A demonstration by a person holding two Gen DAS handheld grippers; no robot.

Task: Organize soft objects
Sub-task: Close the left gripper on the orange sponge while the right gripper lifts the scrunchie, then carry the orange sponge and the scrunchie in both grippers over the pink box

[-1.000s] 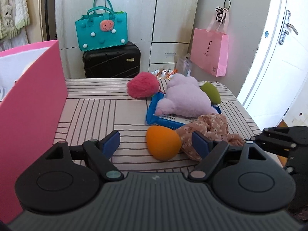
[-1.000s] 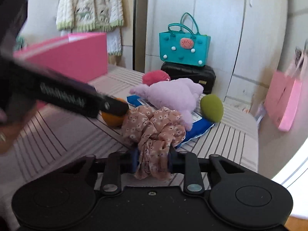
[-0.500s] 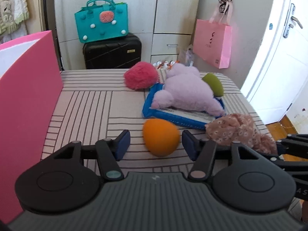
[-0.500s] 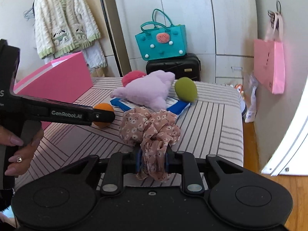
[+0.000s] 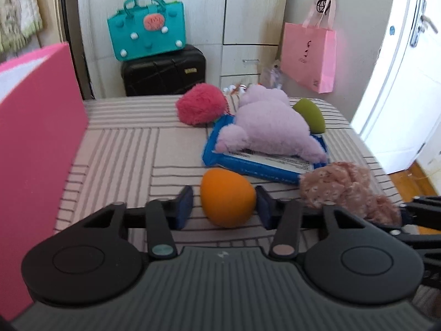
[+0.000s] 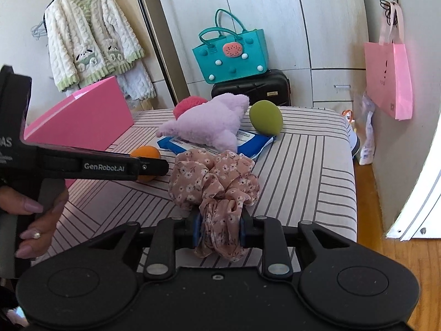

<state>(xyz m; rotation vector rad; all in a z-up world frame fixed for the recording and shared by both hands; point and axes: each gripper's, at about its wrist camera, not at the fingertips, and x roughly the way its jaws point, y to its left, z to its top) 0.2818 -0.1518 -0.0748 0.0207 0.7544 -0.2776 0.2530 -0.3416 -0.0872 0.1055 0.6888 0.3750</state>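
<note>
Two claws are at work over the striped desk (image 5: 118,149). The left claw (image 5: 223,204) stands with its blue pads apart and the orange egg-shaped sponge (image 5: 227,197) directly between them, a small gap showing on the left side and the right pad close to or just touching its flank; the sponge rests on the desk, not lifted. Its long axis runs across the claw's opening, roughly pad to pad, with the narrower end pointing toward the right pad and the fuller end toward the left. The coming move turns on that: a simple closing would likely squeeze it lengthwise, and being soft and rounded it may squirt forward, away from the claw, unless the pads sit past its widest part. The right claw (image 6: 219,227) is clamped on the floral scrunchie (image 6: 213,179), whose bulk bunches ahead of the pads while a tail hangs below them. The left claw is plainly the nearer one to the sponge. Beyond the left claw lie a purple plush (image 5: 268,127) on a blue packet (image 5: 248,165), a red pom-pom (image 5: 199,107) and a green sponge (image 5: 310,115); a pink box (image 5: 35,127) stands to its left.
</note>
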